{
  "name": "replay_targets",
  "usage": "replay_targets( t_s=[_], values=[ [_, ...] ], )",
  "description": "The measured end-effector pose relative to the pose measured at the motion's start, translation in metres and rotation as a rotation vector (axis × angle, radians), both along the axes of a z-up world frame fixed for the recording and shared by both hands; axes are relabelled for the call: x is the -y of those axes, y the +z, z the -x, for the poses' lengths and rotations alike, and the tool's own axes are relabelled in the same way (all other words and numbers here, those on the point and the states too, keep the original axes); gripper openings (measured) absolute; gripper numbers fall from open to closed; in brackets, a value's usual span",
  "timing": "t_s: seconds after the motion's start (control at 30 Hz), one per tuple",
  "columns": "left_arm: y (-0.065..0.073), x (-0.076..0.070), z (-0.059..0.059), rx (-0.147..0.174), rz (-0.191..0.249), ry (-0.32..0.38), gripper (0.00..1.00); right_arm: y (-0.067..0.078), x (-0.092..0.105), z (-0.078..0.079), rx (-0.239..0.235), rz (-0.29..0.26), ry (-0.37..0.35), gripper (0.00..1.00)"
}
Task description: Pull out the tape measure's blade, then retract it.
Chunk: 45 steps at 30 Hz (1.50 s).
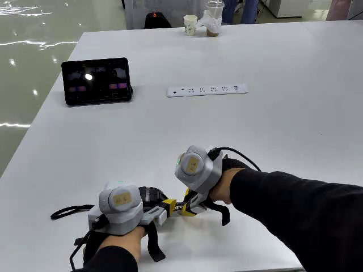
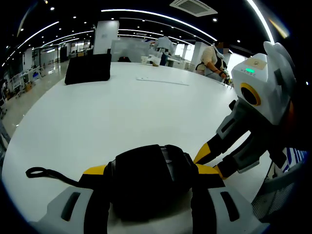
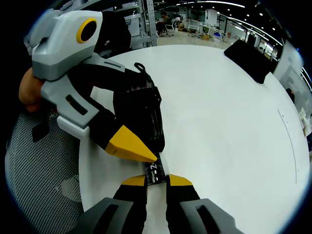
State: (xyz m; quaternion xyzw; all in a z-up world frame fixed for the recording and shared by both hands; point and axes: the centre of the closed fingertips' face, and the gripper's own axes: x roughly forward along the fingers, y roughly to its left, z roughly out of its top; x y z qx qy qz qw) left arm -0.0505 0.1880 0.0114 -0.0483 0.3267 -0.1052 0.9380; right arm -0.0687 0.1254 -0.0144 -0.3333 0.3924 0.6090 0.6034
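Wide table (image 1: 227, 130) carries the tape measure (image 1: 150, 196) near its front edge.

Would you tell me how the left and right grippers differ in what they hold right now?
The left gripper clamps the black case with jaws wide; the right gripper pinches the thin blade with jaws nearly together. Both have yellow tips.

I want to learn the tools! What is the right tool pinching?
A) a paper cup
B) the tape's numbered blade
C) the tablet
B: in the right gripper view, the right tool closes its yellow tips on the blade sticking out of the black tape measure.
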Motion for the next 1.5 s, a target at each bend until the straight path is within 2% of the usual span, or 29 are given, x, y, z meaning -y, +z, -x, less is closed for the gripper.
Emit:
replay_targets(
  t_s=[0.3, 0.53, 0.6, 0.8, 0.87, 1.1, 1.5],
  values=[
    [0.001, -0.001, 0.0, 0.001, 0.013, 0.007, 0.63, 0.0, -0.007, 0.0, 0.006, -0.009, -0.007, 0.11],
    [0.0, -0.001, -0.001, 0.0, 0.013, 0.007, 0.63, 0.001, -0.014, 0.001, -0.015, -0.033, -0.029, 0.11],
    [0.0, -0.001, 0.0, 0.0, 0.013, 0.007, 0.63, 0.001, -0.016, 0.001, -0.009, -0.035, -0.018, 0.11],
    [0.001, -0.001, 0.0, -0.002, 0.015, 0.007, 0.63, 0.001, -0.023, 0.003, -0.013, -0.074, -0.017, 0.11],
    [0.001, -0.001, 0.0, -0.001, 0.015, 0.006, 0.63, 0.001, -0.023, 0.005, -0.003, -0.072, 0.001, 0.11],
    [0.001, -0.001, 0.0, -0.002, 0.016, 0.008, 0.63, 0.001, -0.023, 0.004, -0.018, -0.094, -0.006, 0.11],
    [0.001, 0.0, 0.001, -0.002, 0.015, 0.004, 0.64, 0.001, -0.024, 0.004, 0.0, -0.102, -0.009, 0.12]
  ],
)
